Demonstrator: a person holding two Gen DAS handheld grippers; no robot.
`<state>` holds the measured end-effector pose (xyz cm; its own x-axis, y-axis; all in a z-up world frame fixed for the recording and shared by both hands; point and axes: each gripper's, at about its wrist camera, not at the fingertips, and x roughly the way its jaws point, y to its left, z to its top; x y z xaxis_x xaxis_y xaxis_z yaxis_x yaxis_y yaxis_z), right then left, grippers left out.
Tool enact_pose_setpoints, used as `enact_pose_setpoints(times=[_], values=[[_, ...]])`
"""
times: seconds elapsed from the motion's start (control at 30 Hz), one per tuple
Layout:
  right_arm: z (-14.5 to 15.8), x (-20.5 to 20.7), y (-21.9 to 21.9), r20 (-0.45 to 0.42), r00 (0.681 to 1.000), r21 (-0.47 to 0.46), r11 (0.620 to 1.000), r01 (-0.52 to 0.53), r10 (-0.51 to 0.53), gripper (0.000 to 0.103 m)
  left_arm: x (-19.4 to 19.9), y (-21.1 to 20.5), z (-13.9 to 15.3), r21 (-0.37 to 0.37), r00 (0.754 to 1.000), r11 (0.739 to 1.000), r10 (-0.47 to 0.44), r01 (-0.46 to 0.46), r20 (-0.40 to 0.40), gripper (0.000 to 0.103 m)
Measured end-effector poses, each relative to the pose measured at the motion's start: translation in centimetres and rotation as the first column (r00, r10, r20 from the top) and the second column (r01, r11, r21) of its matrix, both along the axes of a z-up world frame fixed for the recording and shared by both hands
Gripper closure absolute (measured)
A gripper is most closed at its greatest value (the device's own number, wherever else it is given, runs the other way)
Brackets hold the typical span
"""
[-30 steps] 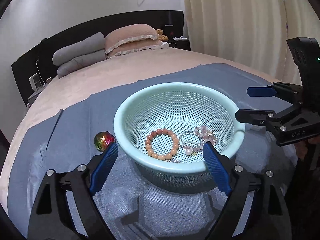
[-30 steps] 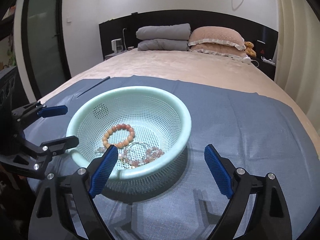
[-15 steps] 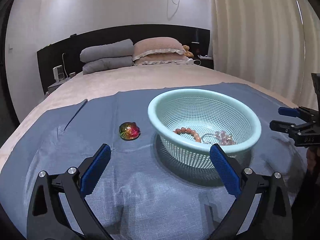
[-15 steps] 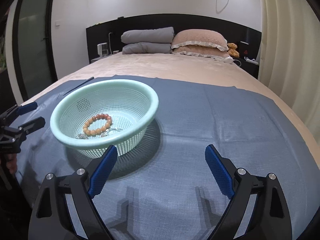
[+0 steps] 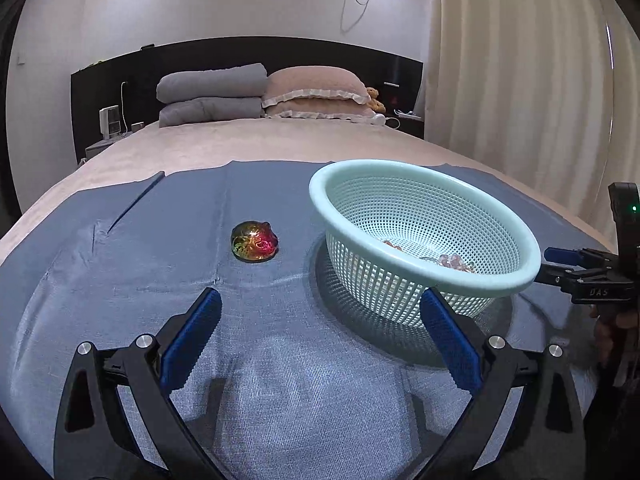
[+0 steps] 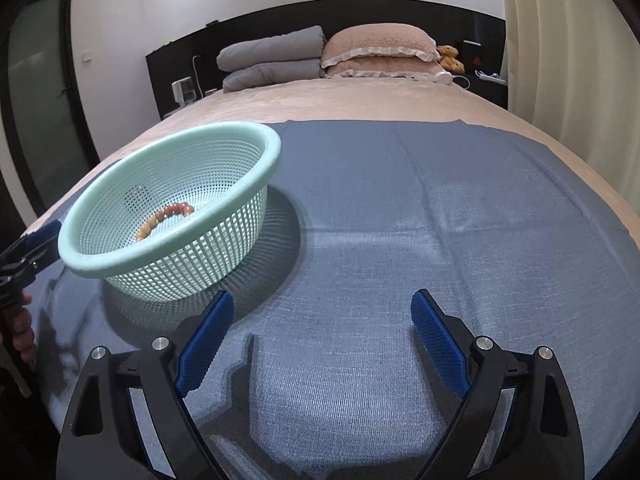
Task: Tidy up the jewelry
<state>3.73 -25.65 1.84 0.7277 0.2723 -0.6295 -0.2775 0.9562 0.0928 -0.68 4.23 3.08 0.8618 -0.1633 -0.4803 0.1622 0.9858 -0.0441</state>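
Observation:
A mint green perforated basket [image 5: 516, 248] [image 6: 256, 148] stands on a blue cloth [image 5: 280, 380] [image 6: 420, 220] spread over the bed. Inside lie an orange bead bracelet [image 6: 164, 218] and pinkish bead jewelry [image 5: 452, 260], partly hidden by the rim. A shiny multicoloured round trinket [image 5: 254, 241] rests on the cloth left of the basket. My left gripper [image 5: 320, 312] is open, low over the cloth, with the basket by its right finger. My right gripper [image 6: 322, 312] is open over bare cloth right of the basket; it also shows at the edge of the left wrist view [image 5: 560, 262].
Grey and pink pillows [image 5: 260, 92] lie at the dark headboard, with a small teddy bear [image 6: 450, 58] beside them. Curtains [image 5: 520, 80] hang on the right. A bedside stand with a small device [image 5: 110, 124] is at the far left. A hand [image 6: 22, 332] holds the left gripper's handle.
Both grippers have sunk and pulled back from over the basket, so the basket is now seen from the side. The left one has shifted left; the trinket now lies ahead of it.

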Motion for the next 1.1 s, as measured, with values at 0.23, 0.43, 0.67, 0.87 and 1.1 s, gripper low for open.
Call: enact_pose_setpoints(times=[0.23,0.43,0.67,0.87,1.1], values=[[-0.2,-0.1,0.9,0.023,1.000,-0.022,1.000,-0.019,0.019,0.017,-0.2,-1.0,-0.8,0.039,1.000,0.999,-0.008,0.007,0.011,0.006],[-0.6,-0.3,1.5,0.022,0.999,-0.047,0.998,-0.033,0.034,0.017,0.5,-1.1,-1.6,0.056,0.999,0.998,0.017,-0.016,-0.028,0.006],[-0.8,0.2,1.7,0.004,1.000,-0.060,0.998,-0.022,0.022,0.017,0.5,-1.0,-1.9,0.072,0.998,0.996,0.057,-0.055,-0.036,0.006],[-0.8,0.1,1.9,0.008,1.000,-0.072,0.997,-0.023,0.023,0.017,-0.1,-2.3,-1.6,0.117,1.000,0.993,0.024,-0.023,-0.004,0.006],[-0.8,0.0,2.0,0.009,1.000,-0.076,0.997,-0.026,0.027,0.017,-0.2,-2.2,-1.5,0.102,1.000,0.995,0.015,-0.015,-0.003,0.006]])
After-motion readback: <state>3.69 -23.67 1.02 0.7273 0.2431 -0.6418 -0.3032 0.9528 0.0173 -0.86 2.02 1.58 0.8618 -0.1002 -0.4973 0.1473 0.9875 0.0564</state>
